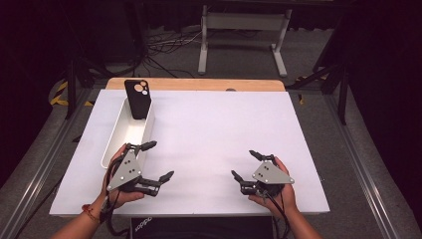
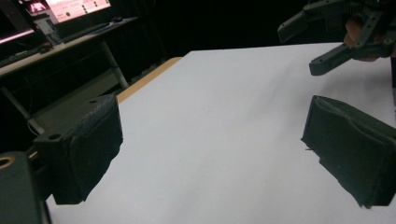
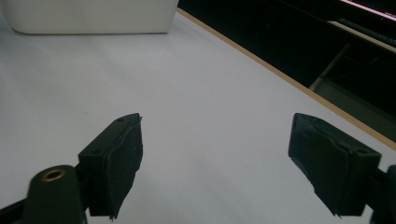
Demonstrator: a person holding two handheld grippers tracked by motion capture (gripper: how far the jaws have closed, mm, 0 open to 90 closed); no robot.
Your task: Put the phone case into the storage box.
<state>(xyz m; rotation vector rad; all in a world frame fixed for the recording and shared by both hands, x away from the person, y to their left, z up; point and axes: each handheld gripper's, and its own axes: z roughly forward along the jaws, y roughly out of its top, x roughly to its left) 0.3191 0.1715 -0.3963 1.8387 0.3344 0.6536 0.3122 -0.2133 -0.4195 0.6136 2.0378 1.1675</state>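
Note:
A black phone case (image 1: 138,98) stands upright, leaning in the far end of a long white bin (image 1: 115,141) on the left of the white table (image 1: 214,134). My left gripper (image 1: 160,160) rests beside the bin's near end, pointing right, jaws wide apart with nothing between them. In the left gripper view my left gripper (image 2: 215,154) frames bare white table, and the right gripper (image 2: 334,35) shows at the top right. My right gripper (image 1: 243,164) sits at the front right, pointing left, open and empty. In the right gripper view my right gripper (image 3: 219,161) faces the white bin (image 3: 88,17).
A wooden table edge (image 1: 199,83) runs along the far side of the white sheet. Behind it stand a white desk frame (image 1: 243,35) and floor cables (image 1: 164,47). Metal rails (image 1: 45,164) flank the table. Dark desks with a monitor (image 2: 70,7) lie beyond the table.

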